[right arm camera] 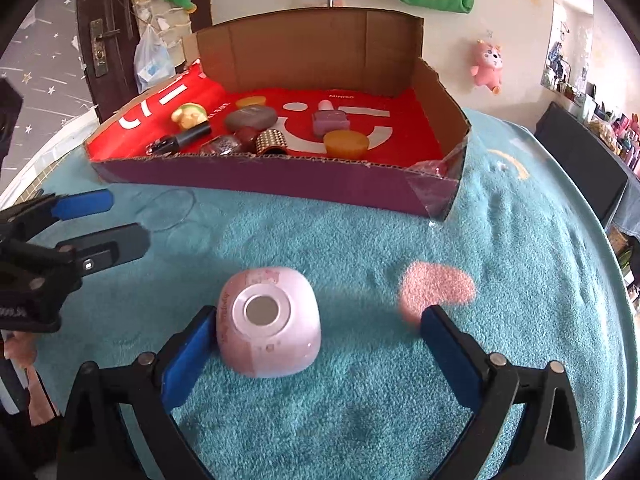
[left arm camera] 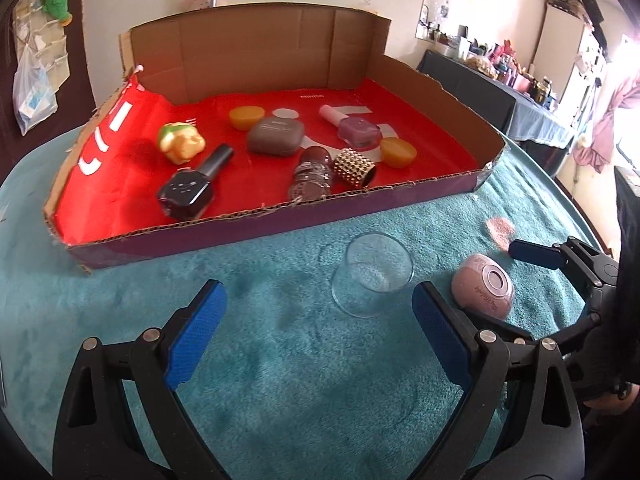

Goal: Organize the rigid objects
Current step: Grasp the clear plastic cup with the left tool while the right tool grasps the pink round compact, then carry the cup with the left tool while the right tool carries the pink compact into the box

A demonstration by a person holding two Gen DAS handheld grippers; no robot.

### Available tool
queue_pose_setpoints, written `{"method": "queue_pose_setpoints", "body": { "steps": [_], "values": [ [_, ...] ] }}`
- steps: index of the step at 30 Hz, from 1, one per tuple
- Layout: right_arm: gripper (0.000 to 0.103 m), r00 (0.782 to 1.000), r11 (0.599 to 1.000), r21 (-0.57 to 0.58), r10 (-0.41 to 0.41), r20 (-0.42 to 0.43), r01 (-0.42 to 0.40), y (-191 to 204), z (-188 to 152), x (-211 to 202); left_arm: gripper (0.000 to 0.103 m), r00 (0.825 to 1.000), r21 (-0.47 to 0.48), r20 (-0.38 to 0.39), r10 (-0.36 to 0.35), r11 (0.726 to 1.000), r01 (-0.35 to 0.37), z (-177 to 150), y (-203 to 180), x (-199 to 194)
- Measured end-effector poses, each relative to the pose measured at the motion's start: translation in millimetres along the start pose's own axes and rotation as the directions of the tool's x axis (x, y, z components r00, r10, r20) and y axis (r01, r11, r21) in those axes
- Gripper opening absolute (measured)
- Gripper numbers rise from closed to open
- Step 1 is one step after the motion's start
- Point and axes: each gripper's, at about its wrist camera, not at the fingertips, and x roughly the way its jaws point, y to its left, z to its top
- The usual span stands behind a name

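Observation:
A clear glass cup [left arm camera: 372, 276] lies on its side on the teal towel, just ahead of my left gripper [left arm camera: 318, 296], whose jaws stand open and hold nothing. To the right sits a pink rounded case [left arm camera: 482, 286] with a round silver disc facing me. In the right wrist view this pink case [right arm camera: 268, 320] rests between the jaws of my right gripper [right arm camera: 320, 316]. It sits close against the left pad [right arm camera: 188, 352], with a wide gap to the right pad. The left gripper [right arm camera: 116, 224] shows at the left edge, near the faint glass cup [right arm camera: 168, 210].
A shallow cardboard tray [left arm camera: 280, 216] with a red lining stands behind, its front wall low [right arm camera: 280, 176]. It holds several small things: nail polish bottles, a gold figurine [left arm camera: 182, 142], a grey case [left arm camera: 274, 136], yellow caps. A pink patch [right arm camera: 438, 286] marks the towel.

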Motion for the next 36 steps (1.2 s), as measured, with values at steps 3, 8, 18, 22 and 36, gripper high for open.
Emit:
{"method": "queue_pose_setpoints", "body": {
  "steps": [3,8,18,22,36],
  "values": [
    [0.096,1.000,1.000,-0.010,0.018,0.010,-0.018,2,-2,-2,0.095,1.000,0.016,-0.005,-0.004,1.000,0.004,2,-8,6],
    [0.081,0.999,0.999,-0.012,0.046,0.025,-0.046,2,-2,-3,0.059,0.999,0.032,-0.023,-0.043,0.999,0.044,7,-15,16],
    [0.051,0.990,0.991,0.022,0.130,0.056,-0.132,4,2,-6,0.039,0.997,0.038,-0.009,-0.074,0.997,0.074,2,-15,8],
    [0.051,0.990,0.993,0.017,0.116,0.079,-0.118,8,10,-8,0.039,0.998,0.034,0.001,-0.061,0.998,0.061,-3,-10,-3],
    [0.051,0.991,0.994,0.011,0.108,0.082,-0.109,20,19,-3,0.039,0.999,0.006,0.019,-0.050,0.999,0.050,-11,7,-16]
  ]
}}
